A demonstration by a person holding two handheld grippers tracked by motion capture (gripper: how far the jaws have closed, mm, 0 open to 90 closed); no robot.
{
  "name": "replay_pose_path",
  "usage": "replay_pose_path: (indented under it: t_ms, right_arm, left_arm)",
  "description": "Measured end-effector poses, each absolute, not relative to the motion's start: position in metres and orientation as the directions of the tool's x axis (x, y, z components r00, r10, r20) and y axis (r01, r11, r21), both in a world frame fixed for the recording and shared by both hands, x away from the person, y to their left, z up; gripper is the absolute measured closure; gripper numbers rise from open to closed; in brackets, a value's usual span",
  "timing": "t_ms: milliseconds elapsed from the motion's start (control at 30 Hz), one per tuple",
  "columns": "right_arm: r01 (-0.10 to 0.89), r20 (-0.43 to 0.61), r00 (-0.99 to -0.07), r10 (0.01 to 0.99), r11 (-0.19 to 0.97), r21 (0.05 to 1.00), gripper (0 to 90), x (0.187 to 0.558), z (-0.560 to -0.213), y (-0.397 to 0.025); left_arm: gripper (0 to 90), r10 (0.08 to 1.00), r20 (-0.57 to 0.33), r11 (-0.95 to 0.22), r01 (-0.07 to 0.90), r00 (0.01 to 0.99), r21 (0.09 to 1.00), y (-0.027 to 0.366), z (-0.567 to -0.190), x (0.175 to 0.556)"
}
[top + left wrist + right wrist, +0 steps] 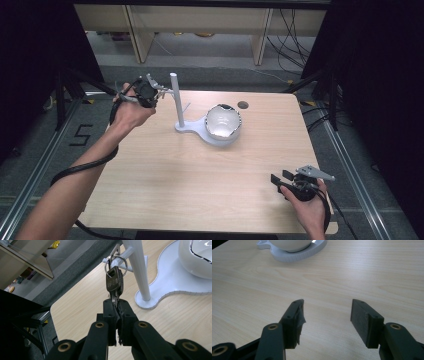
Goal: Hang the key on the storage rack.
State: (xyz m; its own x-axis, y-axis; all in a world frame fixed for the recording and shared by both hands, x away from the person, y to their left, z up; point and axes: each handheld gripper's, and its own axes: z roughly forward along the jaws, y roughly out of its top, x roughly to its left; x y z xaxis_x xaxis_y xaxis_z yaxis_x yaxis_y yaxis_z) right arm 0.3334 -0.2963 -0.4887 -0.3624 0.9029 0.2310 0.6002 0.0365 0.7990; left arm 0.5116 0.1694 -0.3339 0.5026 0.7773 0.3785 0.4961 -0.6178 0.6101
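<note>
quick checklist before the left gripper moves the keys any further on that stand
1. Left gripper shut on keys: ok.
2. Key ring over the stand's peg: ok, it hangs there.
3. Ring free to slide off the peg: cannot tell.
4. White post upright, base flat on table: ok.
5. Bowl away from keys: ok.
6. Right gripper open, low over the table, out of the way: ok.

The blades of the keys point(114, 288) are hidden between the closed jaws of the left gripper point(116, 305). The stamped lettering on the front key's head is too blurred to read. The pole point(137, 267) is cut off by the top edge. The bowl point(289, 244) is cut off above, only its underside showing.
</note>
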Motion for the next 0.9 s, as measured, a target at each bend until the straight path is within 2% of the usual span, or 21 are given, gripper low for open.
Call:
replay_pose_path:
  t_ms: [200,467,500,900]
  right_arm:
    - [0.602,0.224,-0.357,0.907,0.041,0.797,44.7,0.334,-0.489,-0.296]
    - [0.617,0.235,-0.365,0.901,0.045,0.785,44.4,0.333,-0.489,-0.296]
    - [0.602,0.209,-0.393,0.896,0.079,0.795,44.3,0.335,-0.489,-0.300]
    - [0.598,0.201,-0.382,0.902,0.076,0.798,44.2,0.335,-0.490,-0.300]
  left_arm:
    - [85.3,0.782,0.377,-0.609,0.479,0.495,0.632,0.171,-0.338,0.511]
    - [85.4,0.813,0.323,-0.554,0.473,0.484,0.685,0.177,-0.345,0.513]
    - [85.3,0.811,0.326,-0.557,0.471,0.486,0.684,0.178,-0.345,0.514]
    - [85.3,0.784,0.354,-0.594,0.453,0.509,0.664,0.179,-0.340,0.522]
